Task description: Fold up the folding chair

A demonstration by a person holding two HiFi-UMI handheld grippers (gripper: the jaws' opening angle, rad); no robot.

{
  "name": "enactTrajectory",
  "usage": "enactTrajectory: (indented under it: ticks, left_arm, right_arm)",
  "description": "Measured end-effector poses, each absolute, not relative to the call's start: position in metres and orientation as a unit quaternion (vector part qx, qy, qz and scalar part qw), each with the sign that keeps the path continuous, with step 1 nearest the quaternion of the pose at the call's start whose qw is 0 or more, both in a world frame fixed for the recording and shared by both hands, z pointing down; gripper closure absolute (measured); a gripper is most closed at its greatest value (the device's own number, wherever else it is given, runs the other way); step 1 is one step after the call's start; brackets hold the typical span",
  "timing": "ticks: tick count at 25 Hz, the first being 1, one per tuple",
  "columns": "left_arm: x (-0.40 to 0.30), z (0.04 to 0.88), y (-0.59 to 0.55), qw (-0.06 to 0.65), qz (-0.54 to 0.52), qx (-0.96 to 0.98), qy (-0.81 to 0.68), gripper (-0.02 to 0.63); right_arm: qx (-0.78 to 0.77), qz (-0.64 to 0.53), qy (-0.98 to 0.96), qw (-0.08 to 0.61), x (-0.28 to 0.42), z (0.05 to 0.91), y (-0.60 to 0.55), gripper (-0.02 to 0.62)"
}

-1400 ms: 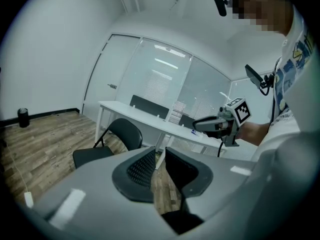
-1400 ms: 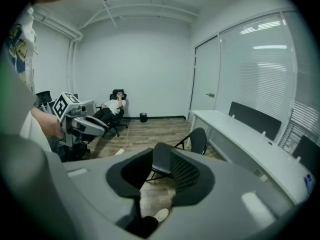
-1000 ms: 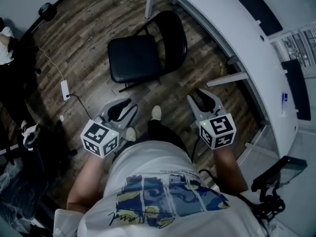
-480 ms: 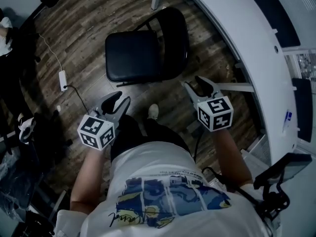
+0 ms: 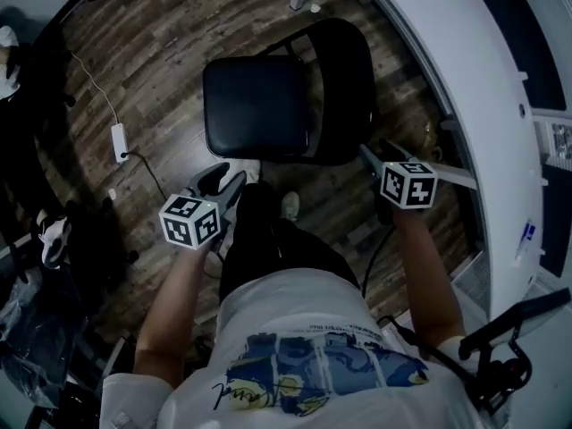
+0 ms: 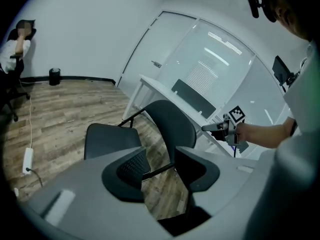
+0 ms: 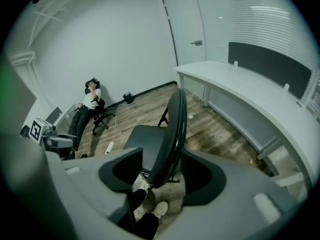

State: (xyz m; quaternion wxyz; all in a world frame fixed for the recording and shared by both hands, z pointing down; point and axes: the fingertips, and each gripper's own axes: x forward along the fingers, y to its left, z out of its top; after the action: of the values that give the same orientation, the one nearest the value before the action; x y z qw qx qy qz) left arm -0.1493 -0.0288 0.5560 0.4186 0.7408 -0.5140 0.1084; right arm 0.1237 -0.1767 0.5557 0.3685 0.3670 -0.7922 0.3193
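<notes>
Head view: dim, cool-toned exposure. The wood floor (image 5: 161,52) is evenly lit; the folding chair (image 5: 259,105) registers as a near-black mass with little surface detail. Left gripper view: brighter, with strip-light reflections glaring on the glass partition (image 6: 220,44). Both gripper views show strong fisheye curvature (the white desk (image 7: 240,84) edge bows visibly) and dark vignetted corners. The nearest foreground surfaces are soft and out of focus.
</notes>
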Motion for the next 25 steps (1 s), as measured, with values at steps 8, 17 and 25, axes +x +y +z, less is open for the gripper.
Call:
enactTrajectory:
  ticks: [8, 17, 25]
  left_arm:
    - [-0.216, 0.651, -0.06, 0.46, 0.138, 0.704, -0.524, 0.391]
    - [-0.277, 0.772, -0.075, 0.511, 0.17, 0.672, -0.508, 0.336]
    - [-0.28, 0.863, -0.085, 0.567, 0.151, 0.638, -0.498, 0.285]
  right_arm:
    - [0.391, 0.343, -0.754, 0.401, 0.127, 0.59, -0.208, 0.37]
    - [0.386, 0.367, -0.753, 0.386, 0.109, 0.617, -0.219, 0.37]
    - [0.397, 0.358, -0.751, 0.388, 0.105, 0.628, -0.222, 0.37]
